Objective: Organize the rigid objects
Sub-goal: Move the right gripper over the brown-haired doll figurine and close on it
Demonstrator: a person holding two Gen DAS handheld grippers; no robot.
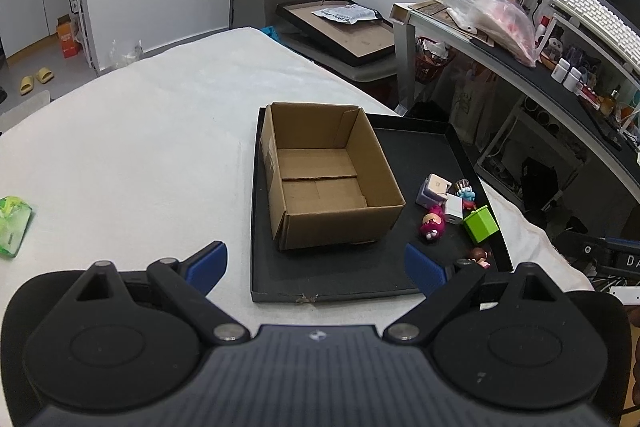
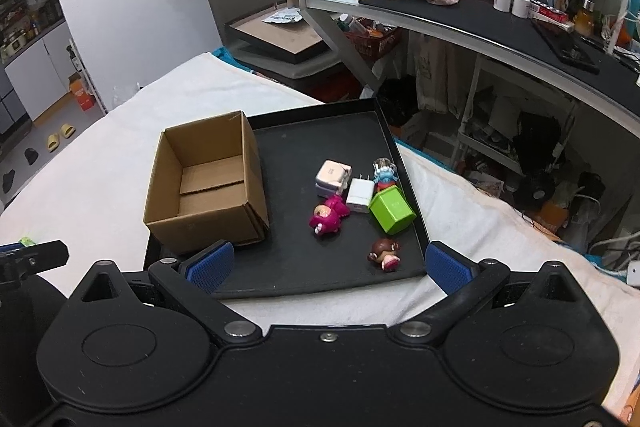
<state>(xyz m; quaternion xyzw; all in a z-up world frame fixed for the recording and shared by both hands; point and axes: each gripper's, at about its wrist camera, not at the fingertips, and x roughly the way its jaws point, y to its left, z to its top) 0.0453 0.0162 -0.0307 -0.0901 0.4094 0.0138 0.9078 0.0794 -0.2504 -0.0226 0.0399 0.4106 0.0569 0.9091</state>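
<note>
The right gripper (image 2: pixel 329 267) is held low over the near edge of the black tray (image 2: pixel 288 267), its two blue-padded fingers (image 2: pixel 212 265) spread wide apart with nothing between them. The left gripper (image 1: pixel 316 267) is seen the same way: two blue pads (image 1: pixel 425 269) splayed, nothing gripped, poised just short of the tray (image 1: pixel 340 279).

Just ahead of the right gripper, six small items are counted on the tray's right half. Nearest lies one brown-haired doll figure (image 2: pixel 385 251), on its own. Beyond it, a tight cluster of five is seen: one magenta bear figure (image 2: pixel 328 215), one green cube (image 2: pixel 391 211), one white plug adapter (image 2: pixel 360 195), one pale lilac block (image 2: pixel 332 177) and one blue-and-red figure (image 2: pixel 385 175) at the back by the tray's right rim. The adapter is wedged between the bear and the cube.

On the tray's left half, one open cardboard box (image 2: pixel 208 183) is stood upright; its inside is bare cardboard (image 1: pixel 320 183).

The tray is laid on a white-covered surface (image 1: pixel 140 147). Far to the left, one green packet (image 1: pixel 14 225) is spotted, well apart from everything else.
</note>
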